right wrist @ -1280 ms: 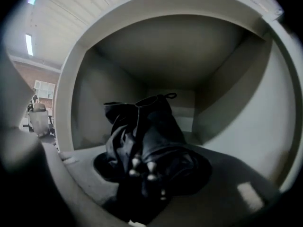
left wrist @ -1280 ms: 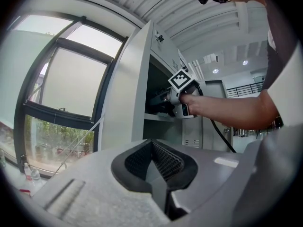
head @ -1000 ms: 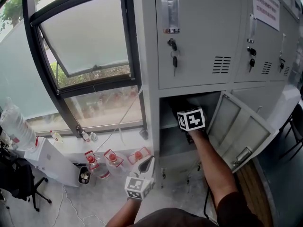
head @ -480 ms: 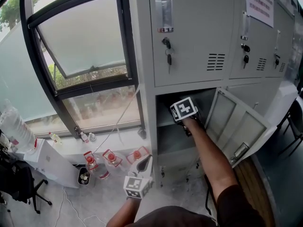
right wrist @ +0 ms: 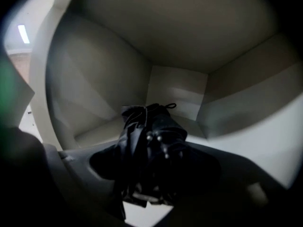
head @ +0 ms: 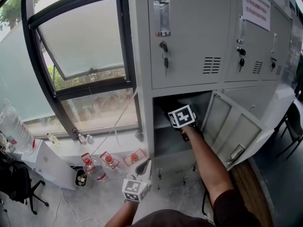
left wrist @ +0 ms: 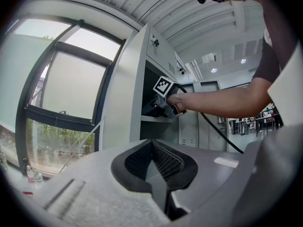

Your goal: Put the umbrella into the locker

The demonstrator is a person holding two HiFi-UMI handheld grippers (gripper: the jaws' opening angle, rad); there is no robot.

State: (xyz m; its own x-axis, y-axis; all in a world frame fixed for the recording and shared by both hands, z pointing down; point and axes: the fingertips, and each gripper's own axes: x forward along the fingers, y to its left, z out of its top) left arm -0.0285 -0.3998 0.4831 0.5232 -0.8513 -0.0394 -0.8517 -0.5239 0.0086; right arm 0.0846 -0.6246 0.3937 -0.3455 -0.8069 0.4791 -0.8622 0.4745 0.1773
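A black folded umbrella point(right wrist: 150, 138) lies inside the open lower locker compartment point(head: 163, 143), its strap end pointing to the back wall. My right gripper point(right wrist: 154, 160) reaches into that compartment; its jaws are opening and stand on either side of the umbrella. From the head view only its marker cube point(head: 181, 116) and the person's forearm show at the locker mouth. In the left gripper view the right gripper point(left wrist: 163, 103) sits at the locker's point(left wrist: 127, 103) opening. My left gripper point(head: 142, 171) hangs low over the floor, shut and empty.
The compartment's door point(head: 232, 129) swings out to the right. Closed locker doors with keys point(head: 164, 56) are above. A tilted window point(head: 80, 37) is at the left, with several water bottles point(head: 106, 161) on the floor below it. A black cable point(left wrist: 222, 134) trails from the right gripper.
The right gripper's marker cube has rolled slightly and sits a little more to the left at the locker mouth. The left gripper has stayed put.
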